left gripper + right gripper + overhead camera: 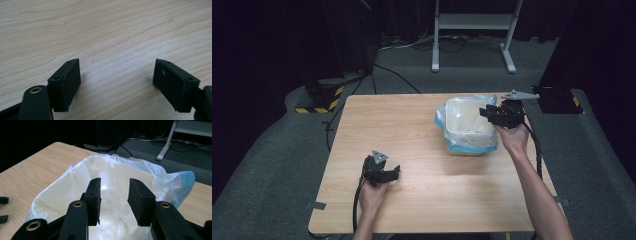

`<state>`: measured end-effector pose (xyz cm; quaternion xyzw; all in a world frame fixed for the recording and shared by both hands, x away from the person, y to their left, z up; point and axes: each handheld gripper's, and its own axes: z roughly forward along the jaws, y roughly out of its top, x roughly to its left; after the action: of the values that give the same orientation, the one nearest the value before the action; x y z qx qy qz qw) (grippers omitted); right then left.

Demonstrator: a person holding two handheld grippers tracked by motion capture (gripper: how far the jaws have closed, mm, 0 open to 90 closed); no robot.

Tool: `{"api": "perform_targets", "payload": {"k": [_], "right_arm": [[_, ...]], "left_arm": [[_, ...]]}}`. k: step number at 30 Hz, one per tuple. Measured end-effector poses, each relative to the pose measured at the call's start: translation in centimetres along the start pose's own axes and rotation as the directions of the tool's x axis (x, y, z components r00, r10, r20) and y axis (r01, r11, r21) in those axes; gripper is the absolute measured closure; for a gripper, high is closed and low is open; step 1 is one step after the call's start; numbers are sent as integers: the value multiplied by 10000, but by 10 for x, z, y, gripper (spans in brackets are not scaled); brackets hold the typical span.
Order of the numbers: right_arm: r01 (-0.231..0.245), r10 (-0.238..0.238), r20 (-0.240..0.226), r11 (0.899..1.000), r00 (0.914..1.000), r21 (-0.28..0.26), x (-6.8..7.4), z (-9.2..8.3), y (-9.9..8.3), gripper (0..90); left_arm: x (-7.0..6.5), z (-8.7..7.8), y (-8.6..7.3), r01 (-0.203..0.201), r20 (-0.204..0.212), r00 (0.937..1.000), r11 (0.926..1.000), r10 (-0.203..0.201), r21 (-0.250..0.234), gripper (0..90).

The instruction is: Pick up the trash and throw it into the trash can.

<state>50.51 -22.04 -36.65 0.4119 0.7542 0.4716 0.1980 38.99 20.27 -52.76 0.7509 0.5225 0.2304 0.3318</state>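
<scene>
A small bin lined with a white plastic bag (466, 125) stands on the wooden table (412, 150) at the back right, with a blue edge of bag at its base. My right gripper (486, 112) hovers at the bin's right rim and points left over the opening. In the right gripper view its jaws (113, 195) stand open a moderate gap above the crumpled bag (75, 185), with nothing between them. My left gripper (394, 173) rests low on the table's front left. Its jaws (116, 82) are wide open over bare wood (100, 30).
Behind the table stands a white metal frame (472, 22) with cables on the floor around it. A black base with yellow stripes (324, 97) sits at the back left, and a black box (557, 97) lies off the table's right corner. Grey carpet surrounds the table.
</scene>
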Motion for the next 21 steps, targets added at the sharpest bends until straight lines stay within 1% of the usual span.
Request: {"api": "perform_targets", "payload": {"k": [1,2,3,5,7,8,9,13,17,21], "right_arm": [[-41,41,-4,10000,10000,-64,-1,-4,1,601],[-41,41,-4,10000,10000,-64,-1,-4,1,601],[-119,118,-30,9997,9999,-212,-2,-8,0,592],[-199,198,-43,9995,9998,-234,-2,-10,-1,587],[-368,368,3,9987,9993,-346,-5,-17,-5,568],[-368,368,3,9987,9993,-346,-5,-17,-5,568],[-602,601,-47,9970,9982,-493,-8,-24,-8,550],[-840,837,-64,9942,9965,-668,-13,-35,-13,542],[-837,838,-20,9938,9965,-727,-14,-41,-16,543],[-810,820,63,9925,9966,-913,-14,-50,-20,544]], "left_arm": [[0,0,0,4,3,10000,10000,-4,0,220],[0,0,0,4,3,10000,10000,-4,0,220],[0,0,0,4,3,10000,10000,-4,-1,220],[0,0,0,2,1,10000,10000,-2,0,219],[0,0,0,2,3,10000,10000,-2,1,220],[0,0,0,4,3,10000,10000,-4,0,220],[0,0,0,2,4,10000,10000,-2,2,220],[0,0,0,3,3,10000,10000,-3,-2,219],[0,0,0,4,3,10000,10000,-4,1,219],[0,0,0,8,4,10000,10000,-8,-2,219]]}}
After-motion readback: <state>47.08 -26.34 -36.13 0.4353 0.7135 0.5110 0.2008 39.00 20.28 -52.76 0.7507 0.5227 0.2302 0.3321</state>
